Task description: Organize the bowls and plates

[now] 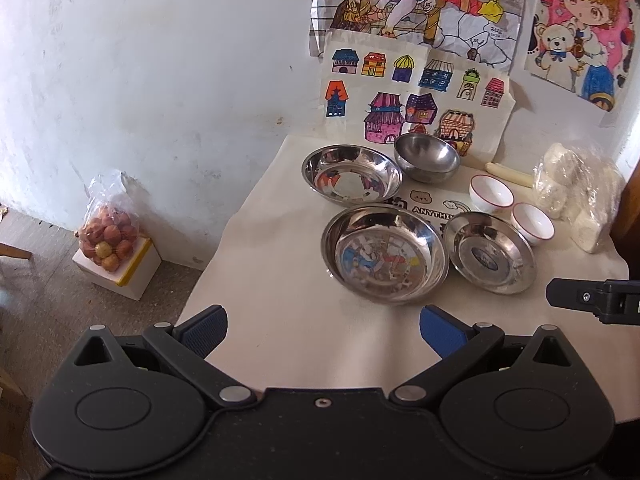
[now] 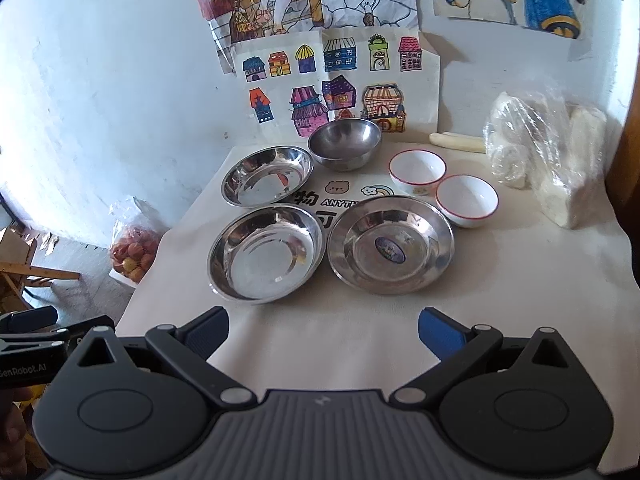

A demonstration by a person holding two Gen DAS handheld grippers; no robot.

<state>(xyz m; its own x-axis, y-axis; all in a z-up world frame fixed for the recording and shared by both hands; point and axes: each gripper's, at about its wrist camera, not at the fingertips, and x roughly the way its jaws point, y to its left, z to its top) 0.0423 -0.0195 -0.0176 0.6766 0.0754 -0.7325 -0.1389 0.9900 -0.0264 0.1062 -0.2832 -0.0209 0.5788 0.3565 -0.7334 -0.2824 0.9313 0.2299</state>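
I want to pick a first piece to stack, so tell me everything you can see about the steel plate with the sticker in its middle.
The sticker plate is a round, shallow dish of shiny metal, apparently stainless steel, with a wide sloped rim and a flat base bearing an oval blue sticker. It sits upright and empty on the cream cloth, front right of the group. A larger steel plate lies close on its left, a red-rimmed white bowl close behind on its right; contact with either cannot be judged. No gripper touches it.

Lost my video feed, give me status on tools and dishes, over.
Left tool open, right tool open, both empty. Three steel plates, one steel bowl, two white bowls unstacked on tablecloth. Nothing blocking.
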